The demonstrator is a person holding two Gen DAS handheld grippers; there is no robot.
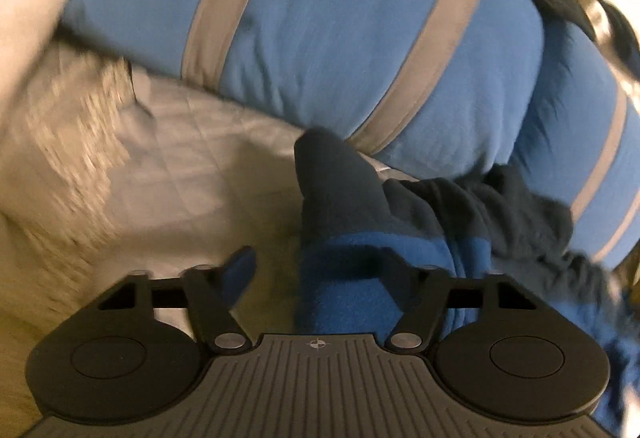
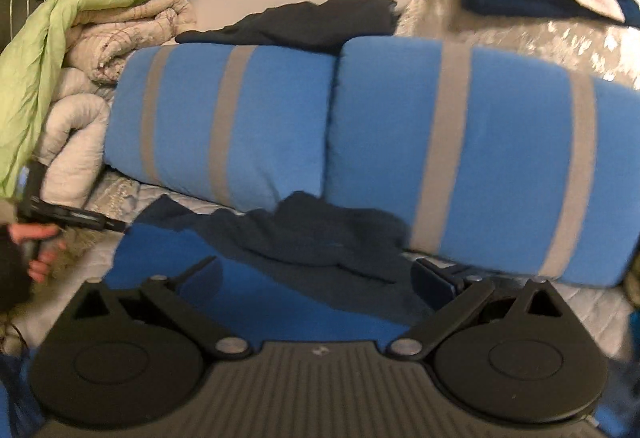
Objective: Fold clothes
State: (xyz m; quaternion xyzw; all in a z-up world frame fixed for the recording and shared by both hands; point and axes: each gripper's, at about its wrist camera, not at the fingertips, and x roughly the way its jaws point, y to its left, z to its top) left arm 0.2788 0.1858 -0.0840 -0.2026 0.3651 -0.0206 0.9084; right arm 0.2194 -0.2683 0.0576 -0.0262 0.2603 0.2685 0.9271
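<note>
A fleece garment (image 1: 360, 238), royal blue with navy parts, lies crumpled on the pale quilted bed cover (image 1: 180, 166) in front of the pillows. My left gripper (image 1: 316, 270) is open at the garment's edge. Its left fingertip (image 1: 240, 266) stands clear over the cover, while blue fleece hides the right one. In the right wrist view the same garment (image 2: 280, 298) spreads under my right gripper (image 2: 316, 270), which is wide open just above the fabric. At the far left of that view a hand (image 2: 36, 250) holds the left gripper (image 2: 116, 226) at the garment's left edge.
Two light-blue pillows with grey stripes (image 2: 224, 126) (image 2: 500, 158) lie across the bed right behind the garment. A dark garment (image 2: 312, 22) rests on top of them. Folded quilts and a green blanket (image 2: 80, 10) are stacked at the left. A shiny silver cover (image 2: 520, 34) is at the right.
</note>
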